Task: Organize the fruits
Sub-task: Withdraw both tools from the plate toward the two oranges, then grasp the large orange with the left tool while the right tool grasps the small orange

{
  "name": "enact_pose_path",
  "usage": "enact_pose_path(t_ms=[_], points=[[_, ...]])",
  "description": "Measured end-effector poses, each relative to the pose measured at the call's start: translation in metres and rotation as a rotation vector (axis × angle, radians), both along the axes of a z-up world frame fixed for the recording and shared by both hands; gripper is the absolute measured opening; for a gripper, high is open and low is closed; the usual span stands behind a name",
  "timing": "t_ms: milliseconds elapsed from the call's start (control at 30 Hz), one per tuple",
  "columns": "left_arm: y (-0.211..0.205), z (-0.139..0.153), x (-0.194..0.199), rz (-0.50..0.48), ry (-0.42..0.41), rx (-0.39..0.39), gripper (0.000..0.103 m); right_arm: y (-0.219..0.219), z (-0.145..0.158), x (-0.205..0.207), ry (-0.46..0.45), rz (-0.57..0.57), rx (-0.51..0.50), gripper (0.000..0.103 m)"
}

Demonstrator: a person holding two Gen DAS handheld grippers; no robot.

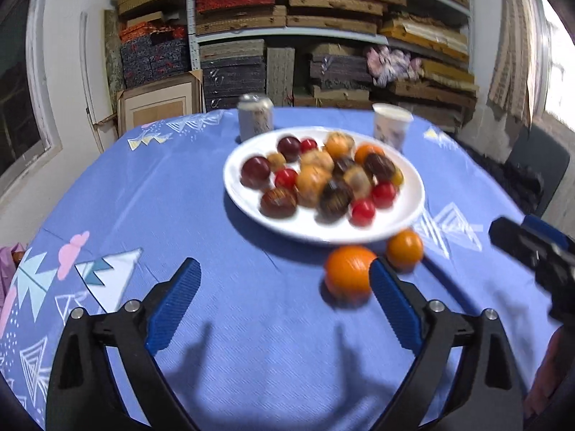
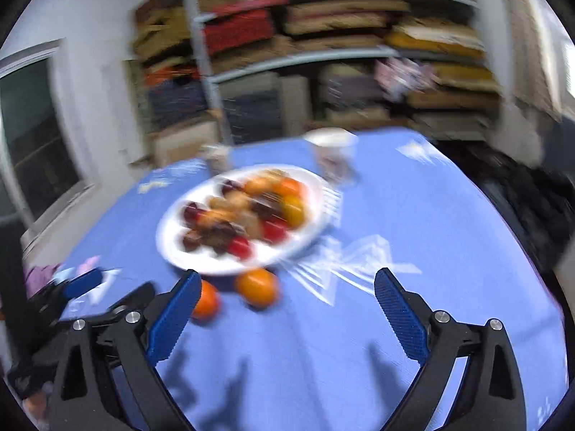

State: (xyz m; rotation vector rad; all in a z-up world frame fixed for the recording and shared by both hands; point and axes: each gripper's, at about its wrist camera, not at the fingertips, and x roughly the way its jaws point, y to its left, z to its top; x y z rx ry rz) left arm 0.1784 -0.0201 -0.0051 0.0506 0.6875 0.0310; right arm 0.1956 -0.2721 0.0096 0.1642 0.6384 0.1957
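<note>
Both tongs, left tongs (image 1: 284, 287) and right tongs (image 2: 287, 294), gape apart, holding nothing. Two oranges (image 1: 348, 276) lie on the surface just below the heaped white plate (image 1: 244, 194), centre frame, seemingly awaiting pickup.

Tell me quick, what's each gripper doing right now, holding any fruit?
Left gripper: open, holding nothing; a round orange fruit lies by its right finger.
Right gripper: open, holding nothing.

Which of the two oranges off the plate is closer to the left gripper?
The larger orange, on the cloth right beside the left gripper's right finger. The smaller orange lies farther back, next to the white plate's rim.
</note>
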Motion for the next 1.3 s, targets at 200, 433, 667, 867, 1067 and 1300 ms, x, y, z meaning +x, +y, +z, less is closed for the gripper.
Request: enact_pose_path(t_ms=[200,433,667,867,1067,1300], points=[[-0.022,-0.013,-0.006,-0.025,-0.023,0.084,0.093,-0.047,-0.006,0.008,0.041,-0.124,0.199,0.100],[-0.025,-0.020,0.008,-0.035,0.031,0.070,0.093,-0.054,-0.015,0.015,0.093,-0.113,0.261,0.100],[-0.028,-0.025,0.016,-0.049,0.058,0.056,0.093,-0.047,-0.015,0.016,0.094,-0.102,0.230,0.100],[-0.031,-0.023,0.016,-0.073,0.042,0.053,0.084,-0.048,-0.017,0.017,0.098,-0.102,0.232,0.100],[-0.034,-0.026,0.019,-0.117,0.070,0.027,0.063,-0.044,-0.018,0.016,0.100,-0.086,0.216,0.100],[-0.031,-0.030,0.024,-0.162,0.104,-0.037,0.054,-0.041,-0.018,0.016,0.106,-0.077,0.210,0.100]])
